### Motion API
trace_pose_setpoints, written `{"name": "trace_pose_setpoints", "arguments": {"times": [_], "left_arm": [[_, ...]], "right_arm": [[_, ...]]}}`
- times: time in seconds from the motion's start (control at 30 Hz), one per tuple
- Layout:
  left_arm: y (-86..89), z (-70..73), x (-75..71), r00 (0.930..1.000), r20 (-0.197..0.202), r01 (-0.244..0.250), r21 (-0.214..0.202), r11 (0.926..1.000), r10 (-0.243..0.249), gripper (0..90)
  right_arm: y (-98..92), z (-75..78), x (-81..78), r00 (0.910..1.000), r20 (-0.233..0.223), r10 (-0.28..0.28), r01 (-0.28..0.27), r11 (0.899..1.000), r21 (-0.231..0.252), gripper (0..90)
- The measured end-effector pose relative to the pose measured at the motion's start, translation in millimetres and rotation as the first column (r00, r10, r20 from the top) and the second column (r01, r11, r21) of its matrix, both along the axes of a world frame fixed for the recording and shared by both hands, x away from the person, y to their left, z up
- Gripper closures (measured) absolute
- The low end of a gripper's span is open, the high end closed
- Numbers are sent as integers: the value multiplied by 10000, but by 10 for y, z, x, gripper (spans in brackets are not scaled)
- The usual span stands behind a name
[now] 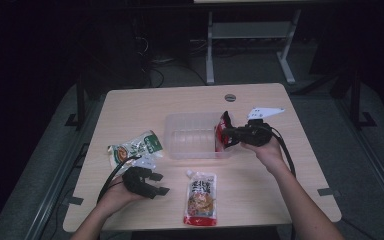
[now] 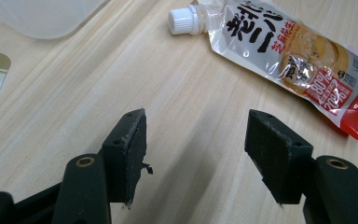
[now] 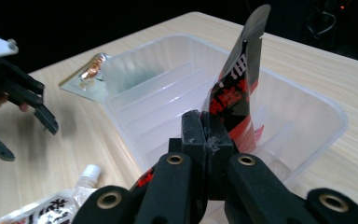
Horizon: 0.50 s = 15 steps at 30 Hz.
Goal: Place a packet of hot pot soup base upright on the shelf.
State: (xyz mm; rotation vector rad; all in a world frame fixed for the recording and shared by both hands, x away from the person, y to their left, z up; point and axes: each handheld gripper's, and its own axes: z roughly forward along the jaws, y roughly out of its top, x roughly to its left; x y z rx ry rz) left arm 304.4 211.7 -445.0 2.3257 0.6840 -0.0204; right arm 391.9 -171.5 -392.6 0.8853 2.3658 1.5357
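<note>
Nearest the person, on the pale wood-grain worktop (image 1: 260, 190), a glossy spouted pouch (image 1: 200, 198) is lying flat, short of the clear plastic tub (image 1: 190, 148) that sits mid-table; its white ribbed screw cap is pointing toward the tub. To the left of that pouch the left gripper (image 1: 158, 183) is hovering with its jaws spread and nothing between them, their black pads looking coarse and matte. Beyond it, just left of the tub, a crinkly green-and-white packet (image 1: 136, 148) is resting on the wood.

At the tub's right end the right gripper (image 1: 221, 136) is pinching a red-and-black sachet (image 3: 240, 79) with its jaws pressed together on the lower part, the sachet standing upright over the tub's right wall. The tub is translucent, round-cornered and ribbed across its floor.

To land the sachet well, I would judge it best to be carrying it further over the tub's interior and lowering it before easing the jaws apart, since the thin, stiff foil could otherwise catch the rim and tip outside.
</note>
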Motion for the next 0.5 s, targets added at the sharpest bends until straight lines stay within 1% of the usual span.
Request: {"name": "trace_pose_setpoints", "arguments": {"times": [0.17, 0.27, 0.37, 0.47, 0.5], "left_arm": [[-12, -5, 14, 10000, 24, 52, 16, 10000, -52, 382], [-21, -13, 7, 10000, -25, 92, 87, 9999, -92, 382], [-23, -8, 4, 10000, -17, 91, 81, 9999, -91, 382], [-22, -7, 6, 9999, -14, 99, 69, 9999, -99, 382], [-22, -7, 7, 9999, -16, 105, 87, 9999, -105, 382]], "right_arm": [[11, 4, -2, 9999, -16, -133, 132, 9998, -116, 846], [5, -1, 4, 9999, -110, -74, 72, 9999, -126, 809], [11, -5, 2, 9996, -245, -137, 133, 9998, -149, 714], [16, 0, 1, 9991, -379, -212, 212, 9998, 7, 594], [16, 5, -2, 9991, -347, -229, 230, 9997, 20, 556]]}}
